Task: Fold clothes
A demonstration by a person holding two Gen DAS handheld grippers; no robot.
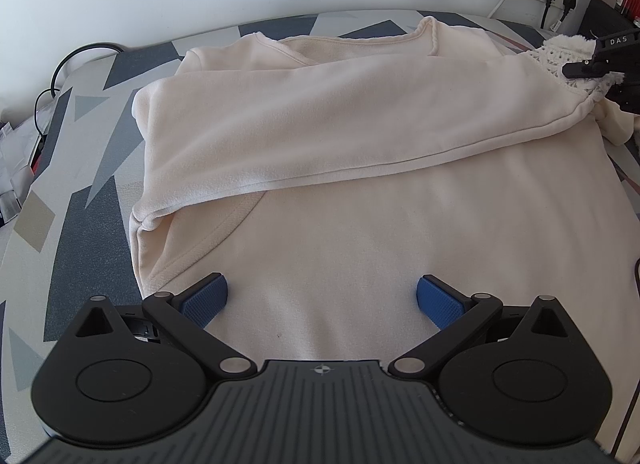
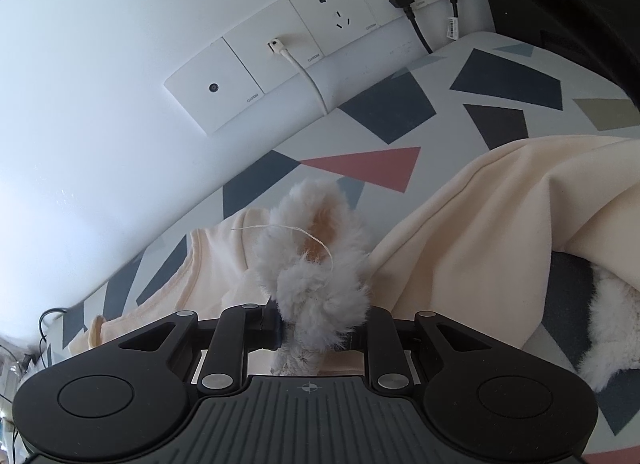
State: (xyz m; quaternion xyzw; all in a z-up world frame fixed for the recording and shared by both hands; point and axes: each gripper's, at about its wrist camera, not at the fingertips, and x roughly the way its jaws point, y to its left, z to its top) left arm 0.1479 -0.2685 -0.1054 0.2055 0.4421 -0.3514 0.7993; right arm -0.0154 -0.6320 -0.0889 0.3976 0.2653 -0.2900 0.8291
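Pinching the fluffy cuff [image 2: 316,284], our right hand-held gripper [image 2: 316,338] holds a sleeve [image 1: 340,123] across the sweater [image 1: 360,244]. Our left hand-held gripper [image 1: 322,302] gapes empty above it.

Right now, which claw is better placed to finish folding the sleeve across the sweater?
Right. The right claw is already shut on the sleeve's fluffy cuff, so it can probably just carry it across. The left claw hangs open over the cream sweater body, holding nothing.
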